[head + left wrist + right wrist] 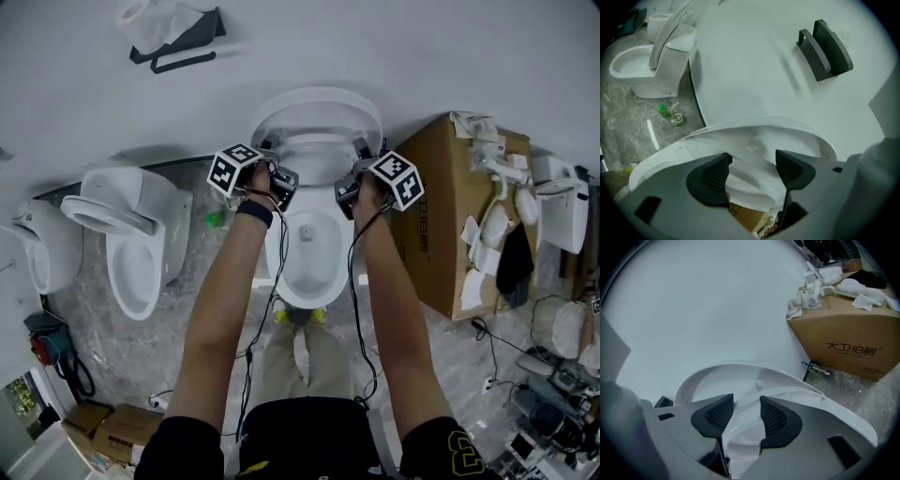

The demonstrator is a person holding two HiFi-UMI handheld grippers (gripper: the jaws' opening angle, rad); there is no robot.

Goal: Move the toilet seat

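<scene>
The white toilet (305,267) stands against the wall below me, its lid (317,111) up against the wall. The toilet seat (319,148) is lifted off the bowl and tilted up between my two grippers. My left gripper (281,184) is shut on the seat's left side; in the left gripper view the white seat (750,190) fills the gap between the dark pads (710,176). My right gripper (345,192) is shut on the seat's right side, and in the right gripper view the seat rim (744,434) is pinched between its pads (774,418).
A second toilet (131,234) with its seat raised stands to the left, and another fixture (37,246) lies beyond it. A large cardboard box (457,211) topped with white parts sits close on the right. A black holder (178,42) hangs on the wall. Cables trail down my arms.
</scene>
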